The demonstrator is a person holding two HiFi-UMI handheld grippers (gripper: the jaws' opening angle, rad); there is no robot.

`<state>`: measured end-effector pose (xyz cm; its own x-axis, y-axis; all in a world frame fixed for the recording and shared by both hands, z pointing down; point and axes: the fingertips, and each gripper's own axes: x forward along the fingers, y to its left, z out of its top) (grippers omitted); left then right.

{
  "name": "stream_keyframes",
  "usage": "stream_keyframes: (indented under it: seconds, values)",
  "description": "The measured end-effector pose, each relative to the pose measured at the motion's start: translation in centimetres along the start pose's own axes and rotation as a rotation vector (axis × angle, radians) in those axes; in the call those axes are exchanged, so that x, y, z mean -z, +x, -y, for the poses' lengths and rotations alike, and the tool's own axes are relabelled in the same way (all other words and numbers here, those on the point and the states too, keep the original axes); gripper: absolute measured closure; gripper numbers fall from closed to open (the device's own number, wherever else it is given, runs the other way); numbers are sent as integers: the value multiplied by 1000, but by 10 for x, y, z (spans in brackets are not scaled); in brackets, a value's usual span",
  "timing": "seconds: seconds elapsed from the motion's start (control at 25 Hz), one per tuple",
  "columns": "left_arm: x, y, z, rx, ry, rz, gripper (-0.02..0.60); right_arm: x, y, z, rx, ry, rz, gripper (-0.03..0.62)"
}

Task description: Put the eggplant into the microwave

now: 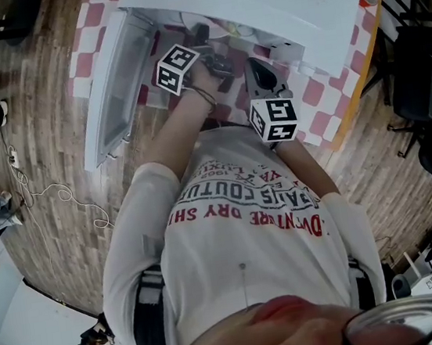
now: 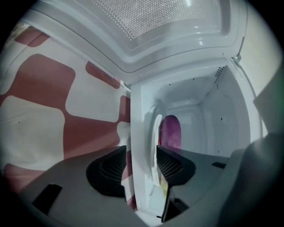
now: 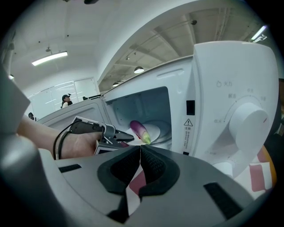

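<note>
The purple eggplant (image 3: 139, 130) lies on the white turntable plate (image 3: 155, 129) inside the open white microwave (image 1: 272, 2), its green stem end toward the front. It also shows in the left gripper view, where the eggplant (image 2: 170, 131) lies deep in the cavity. My left gripper (image 2: 141, 165) is open and empty at the cavity mouth, with the microwave's front frame edge between its jaws. From the right, the left gripper (image 3: 124, 138) sits just short of the eggplant. My right gripper (image 3: 140, 160) is shut and empty, in front of the microwave.
The microwave door (image 1: 114, 86) hangs open to the left. The control panel with its dial (image 3: 246, 118) is at the right. The microwave stands on a red-and-white checked cloth (image 1: 324, 90). Dark chairs (image 1: 418, 86) stand at the right, and a cable (image 1: 53, 197) lies on the wooden floor.
</note>
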<state>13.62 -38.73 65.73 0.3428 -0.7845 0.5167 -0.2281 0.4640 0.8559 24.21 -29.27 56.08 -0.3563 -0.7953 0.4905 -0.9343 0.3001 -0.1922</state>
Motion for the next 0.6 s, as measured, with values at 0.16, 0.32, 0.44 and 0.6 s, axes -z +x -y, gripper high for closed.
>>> stream_keyframes:
  seconds: [0.16,0.32,0.44,0.6]
  values:
    - [-1,2,3,16,21,-11,313,3,1,-5,-13,-3,-13,568]
    - [-1,-3,14,50,51,-22,307,2,2,-7,-21,-9,-13,568]
    - [0,-13,13,39,50,-29,308,1,2,-7,-18,-10,-9,568]
    - [2,-33,10,30,133,-48,323,-2,0,-6,-11,-9,3,568]
